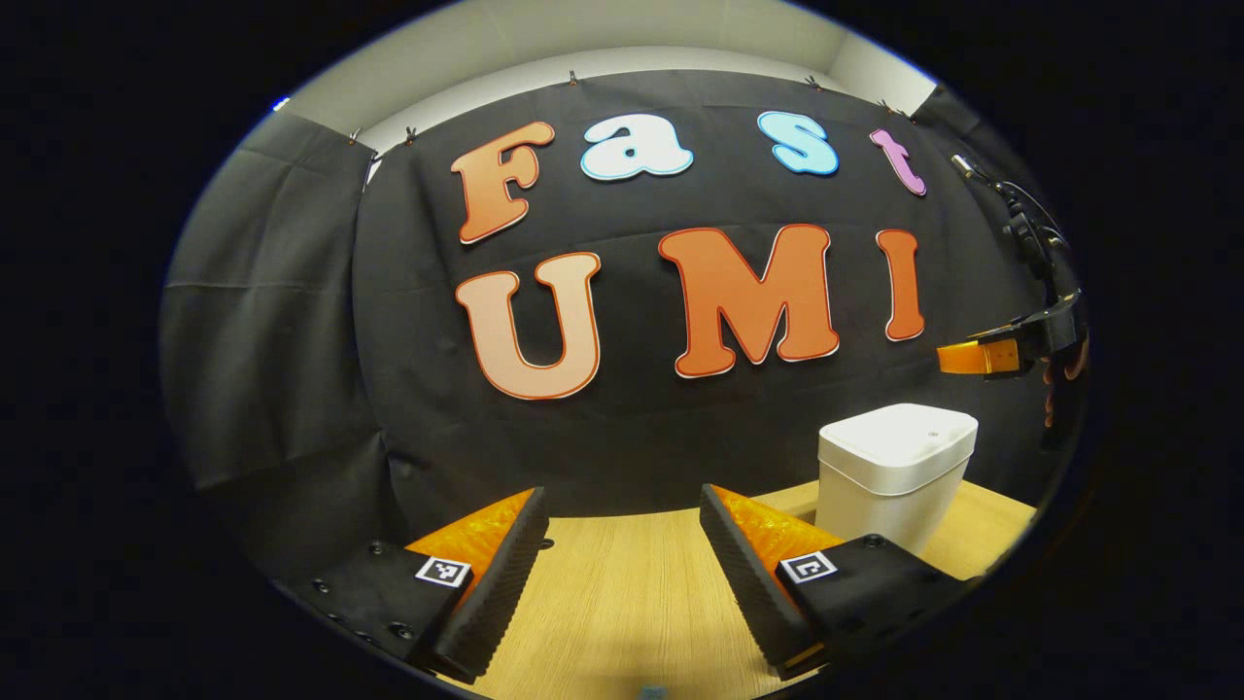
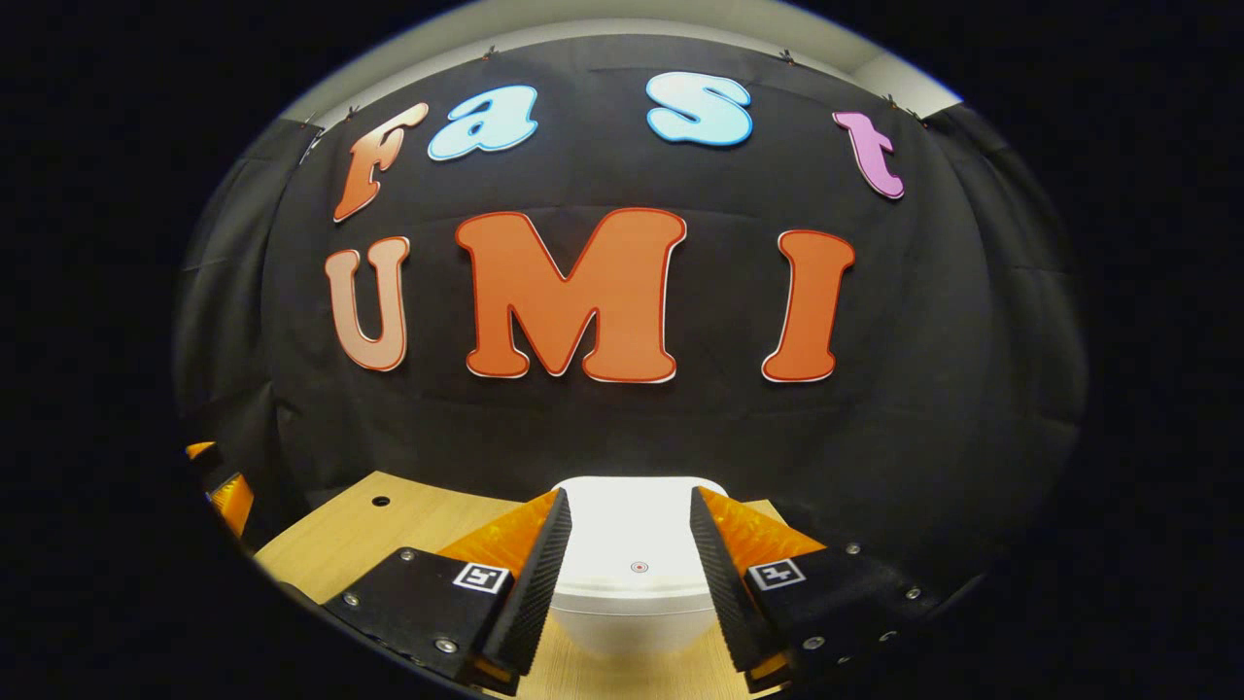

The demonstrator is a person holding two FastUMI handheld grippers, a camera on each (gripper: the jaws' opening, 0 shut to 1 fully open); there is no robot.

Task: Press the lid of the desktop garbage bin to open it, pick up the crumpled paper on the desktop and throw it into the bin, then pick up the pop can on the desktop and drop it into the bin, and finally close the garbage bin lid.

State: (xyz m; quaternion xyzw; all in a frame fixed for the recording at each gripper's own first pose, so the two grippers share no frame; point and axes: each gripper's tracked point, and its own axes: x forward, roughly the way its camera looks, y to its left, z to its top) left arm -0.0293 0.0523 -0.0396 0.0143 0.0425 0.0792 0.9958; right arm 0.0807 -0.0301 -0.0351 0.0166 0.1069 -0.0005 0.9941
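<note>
While both grippers hang above the wooden desktop [image 1: 622, 593], neither has hold of anything. Seen in the left gripper view, the left gripper [image 1: 622, 510] has its two fingers spread wide, with bare table and black booth cloth between them; the white garbage bin [image 1: 894, 472] stands on the desktop ahead and to that gripper's right, its lid [image 1: 904, 433] down flat and shut. Higher up at the right edge of this view, above and slightly beyond the bin, the tip of the other gripper pokes in — how its fingers stand cannot be told from here. From the right gripper view, the right gripper [image 2: 630, 510] is open too, its fingers parted with the bin [image 2: 632, 612] framed between them and lower down; the lid [image 2: 632, 544] lies closed (a small round mark sits near its middle) and the fingers are not touching it, as far as the picture shows. At the far left edge of that view a bit of the left gripper [image 2: 228, 496] peeks in over the desktop — too little to tell more.
</note>
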